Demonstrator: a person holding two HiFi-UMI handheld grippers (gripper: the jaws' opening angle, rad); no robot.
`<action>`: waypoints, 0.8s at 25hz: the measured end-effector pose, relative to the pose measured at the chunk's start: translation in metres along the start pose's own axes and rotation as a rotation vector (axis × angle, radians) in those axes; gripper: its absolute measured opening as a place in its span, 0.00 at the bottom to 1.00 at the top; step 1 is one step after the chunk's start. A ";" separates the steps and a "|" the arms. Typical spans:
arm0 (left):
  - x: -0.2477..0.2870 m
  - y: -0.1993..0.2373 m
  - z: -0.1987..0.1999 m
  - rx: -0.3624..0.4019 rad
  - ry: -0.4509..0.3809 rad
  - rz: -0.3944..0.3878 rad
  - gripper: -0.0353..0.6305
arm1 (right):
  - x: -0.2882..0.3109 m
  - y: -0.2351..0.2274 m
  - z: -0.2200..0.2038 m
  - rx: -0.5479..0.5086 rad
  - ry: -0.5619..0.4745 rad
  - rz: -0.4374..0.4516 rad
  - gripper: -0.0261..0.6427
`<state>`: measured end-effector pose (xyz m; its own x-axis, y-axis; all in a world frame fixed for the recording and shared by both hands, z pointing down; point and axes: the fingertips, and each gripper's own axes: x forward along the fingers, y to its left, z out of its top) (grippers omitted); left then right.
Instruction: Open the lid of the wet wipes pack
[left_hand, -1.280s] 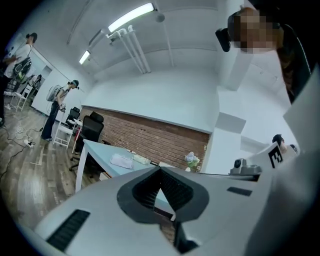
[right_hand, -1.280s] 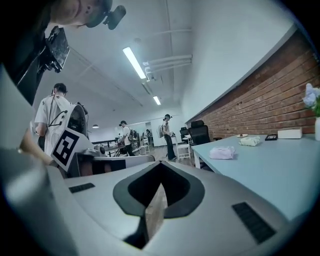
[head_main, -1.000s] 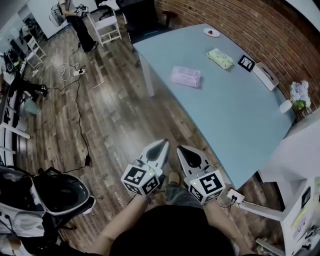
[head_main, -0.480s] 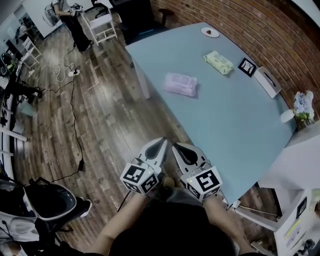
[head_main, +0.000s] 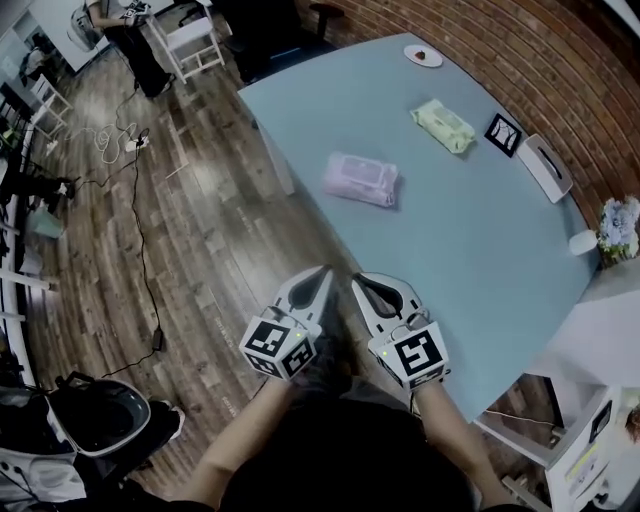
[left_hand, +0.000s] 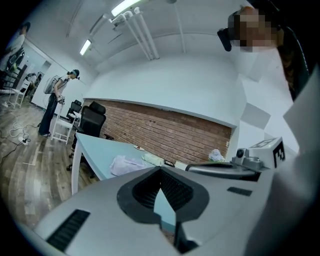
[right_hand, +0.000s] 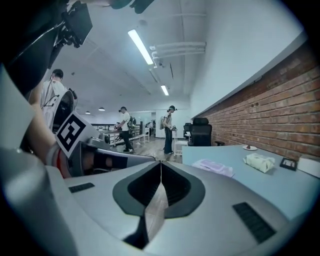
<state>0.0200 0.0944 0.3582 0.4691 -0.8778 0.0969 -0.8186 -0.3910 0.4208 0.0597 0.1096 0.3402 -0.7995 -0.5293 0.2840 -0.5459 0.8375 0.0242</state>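
Observation:
A pink wet wipes pack (head_main: 361, 180) lies flat on the light blue table (head_main: 470, 250), lid down; it also shows as the wipes pack (left_hand: 125, 163) and the wipes pack (right_hand: 213, 166). Farther back lies a green wipes pack (head_main: 443, 125). My left gripper (head_main: 322, 272) and right gripper (head_main: 360, 283) are held side by side at the table's near edge, well short of the pink pack. Both are shut with nothing between the jaws.
On the table's far side are a small plate (head_main: 423, 56), a black framed marker card (head_main: 503, 133) and a white box (head_main: 545, 167). A brick wall (head_main: 520, 60) runs behind. People (right_hand: 168, 129), chairs (head_main: 190, 40) and cables (head_main: 140, 250) occupy the wooden floor.
The view has moved closer to the table; the pink pack now sits nearer the grippers. Both grippers stay shut and together, slightly higher in the view.

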 end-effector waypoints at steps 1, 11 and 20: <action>0.009 0.007 0.002 -0.004 0.003 -0.002 0.07 | 0.007 -0.009 0.000 -0.010 0.010 -0.013 0.07; 0.098 0.076 0.012 -0.024 0.058 -0.030 0.07 | 0.081 -0.090 -0.004 -0.105 0.125 -0.071 0.07; 0.150 0.106 0.004 -0.002 0.135 -0.054 0.07 | 0.128 -0.134 -0.018 -0.295 0.250 -0.103 0.07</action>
<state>0.0025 -0.0796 0.4138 0.5532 -0.8100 0.1947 -0.7903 -0.4364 0.4302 0.0350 -0.0678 0.3908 -0.6388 -0.5934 0.4897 -0.4950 0.8042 0.3289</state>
